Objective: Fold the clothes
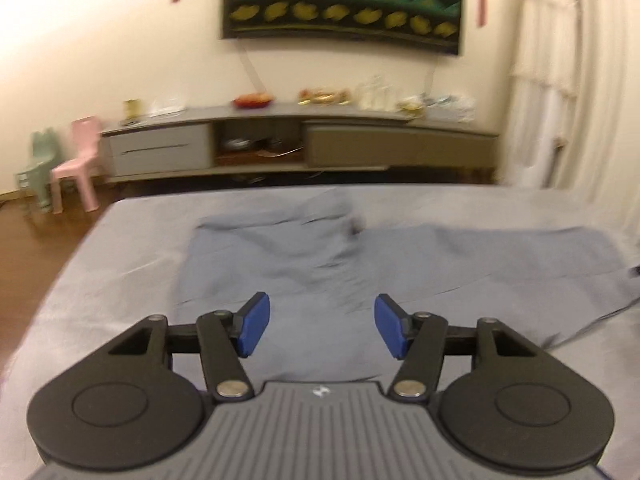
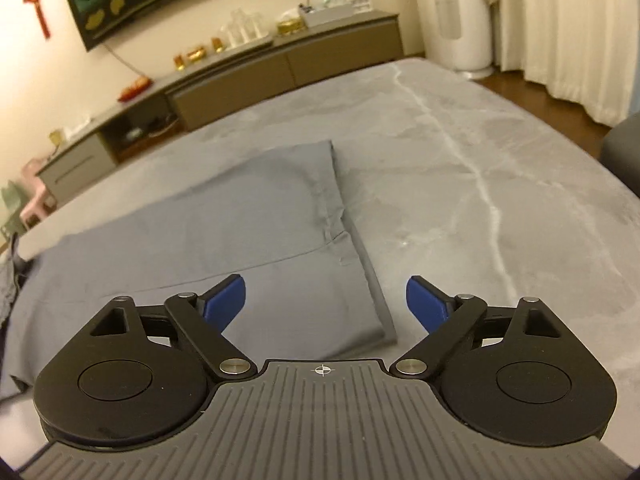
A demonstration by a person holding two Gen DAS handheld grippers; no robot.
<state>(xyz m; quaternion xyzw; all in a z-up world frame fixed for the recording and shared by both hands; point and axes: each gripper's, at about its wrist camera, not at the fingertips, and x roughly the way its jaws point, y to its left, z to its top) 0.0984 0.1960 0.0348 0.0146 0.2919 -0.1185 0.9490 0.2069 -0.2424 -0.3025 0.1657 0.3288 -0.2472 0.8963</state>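
In the left wrist view, the left gripper [image 1: 322,328], black-armed with blue pads, hangs with its jaws apart and nothing between them, above the near part of a grey-blue cloth garment [image 1: 280,264]. The garment lies partly folded on a grey marbled sheet covering the bed [image 1: 80,280]; its upper layer is rumpled toward the far end, and a flatter part runs off to the right. In the right wrist view, the right gripper [image 2: 326,304] is also released, jaws spread wide and empty, over the garment [image 2: 224,216] near its right-hand folded edge, which runs straight away from the camera to a square far corner. Right of that edge the bed sheet [image 2: 500,168] lies bare out to its rounded border. Beyond the bed's far edge stands a long low grey-brown cabinet [image 1: 400,148] against the cream wall, a dark framed picture [image 1: 344,4] above it, and a small pink plastic chair [image 1: 76,164] at the left.
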